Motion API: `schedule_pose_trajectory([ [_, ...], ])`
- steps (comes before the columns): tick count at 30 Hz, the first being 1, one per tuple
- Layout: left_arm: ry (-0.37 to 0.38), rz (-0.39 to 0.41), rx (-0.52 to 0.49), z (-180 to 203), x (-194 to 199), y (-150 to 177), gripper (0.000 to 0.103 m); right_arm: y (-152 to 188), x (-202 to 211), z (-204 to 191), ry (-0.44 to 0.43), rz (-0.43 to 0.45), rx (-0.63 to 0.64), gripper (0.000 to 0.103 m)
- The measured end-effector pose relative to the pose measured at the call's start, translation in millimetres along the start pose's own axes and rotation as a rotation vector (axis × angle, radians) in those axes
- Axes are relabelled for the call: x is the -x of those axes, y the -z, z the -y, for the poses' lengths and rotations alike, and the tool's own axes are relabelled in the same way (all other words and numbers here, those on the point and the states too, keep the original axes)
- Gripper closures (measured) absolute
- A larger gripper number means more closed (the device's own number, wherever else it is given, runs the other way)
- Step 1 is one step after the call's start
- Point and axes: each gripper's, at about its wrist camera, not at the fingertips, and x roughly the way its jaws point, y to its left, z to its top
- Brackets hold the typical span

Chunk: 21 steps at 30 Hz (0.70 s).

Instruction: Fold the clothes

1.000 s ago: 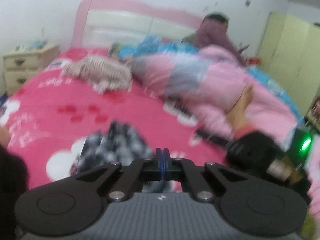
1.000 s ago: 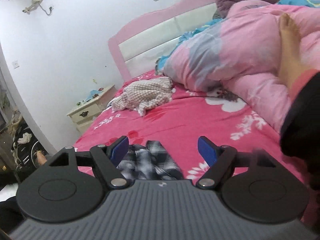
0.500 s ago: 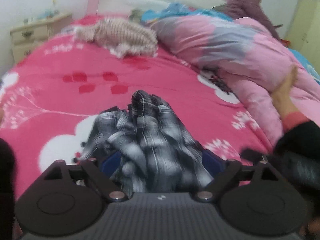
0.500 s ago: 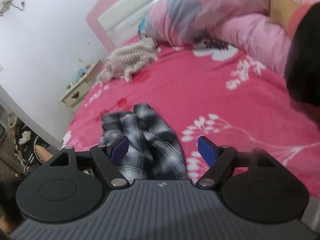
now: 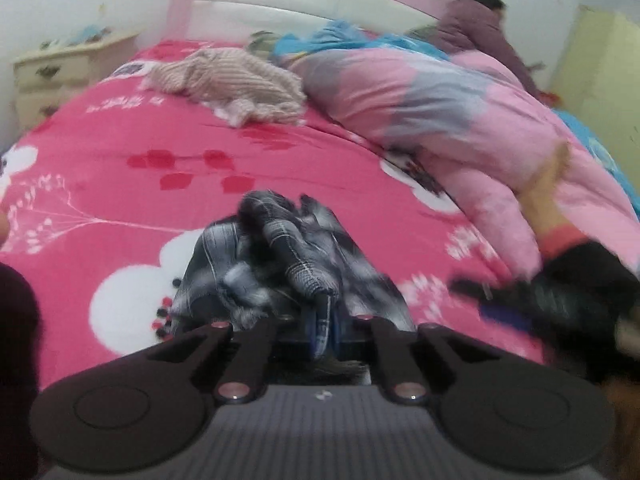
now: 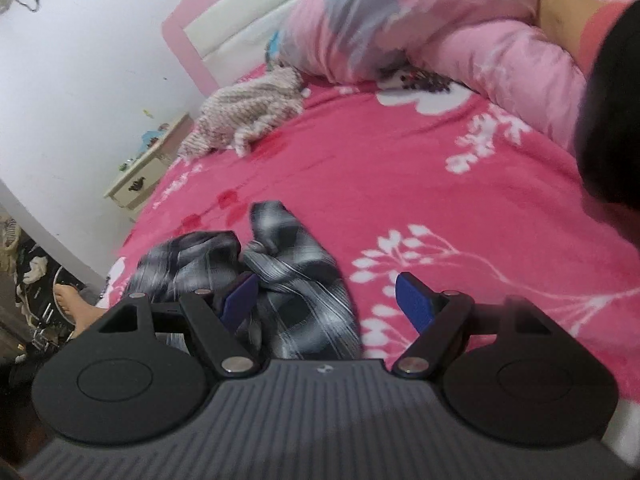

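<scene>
Left gripper: jaws have just been closing and now pinch a fold of the plaid shirt. Right gripper: jaws wide, clamping nothing; the shirt lies at 10 o'clock under its left finger. The shirt is crumpled on the pink bedspread. Beyond, at 11 o'clock, lies a beige knit garment; at 1 o'clock, a pink quilt.

Pink floral bed under crumpled plaid shirt lower centre, beige garment upper left, pink quilt upper right.
</scene>
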Motion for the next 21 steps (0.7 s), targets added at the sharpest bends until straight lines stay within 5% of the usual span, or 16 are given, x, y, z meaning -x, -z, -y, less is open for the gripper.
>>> schedule_pose_trajectory([
  [5,0.030,-0.020,-0.038,4,0,25,0.094,-23,-4,-32,-0.109,-0.024,0.063,0.023],
  [10,0.086,-0.026,-0.002,-3,-18,32,0.086,-26,-39,-98,-0.216,-0.199,0.284,0.020],
  [14,0.107,-0.017,-0.014,-1,-21,35,0.082,-16,-79,-142,-0.183,-0.264,0.489,0.023],
  [15,0.114,-0.014,-0.011,-1,-20,36,0.079,-14,-90,-146,-0.169,-0.289,0.519,0.026],
  [17,0.122,-0.009,-0.001,-1,-19,37,0.075,-11,-110,-143,-0.145,-0.355,0.529,0.068],
  [20,0.137,0.008,0.005,-3,-13,37,0.066,-19,-108,-120,-0.131,-0.356,0.403,0.074],
  [21,0.151,0.016,0.011,-4,-10,36,0.054,-23,-98,-110,-0.133,-0.329,0.363,0.074],
])
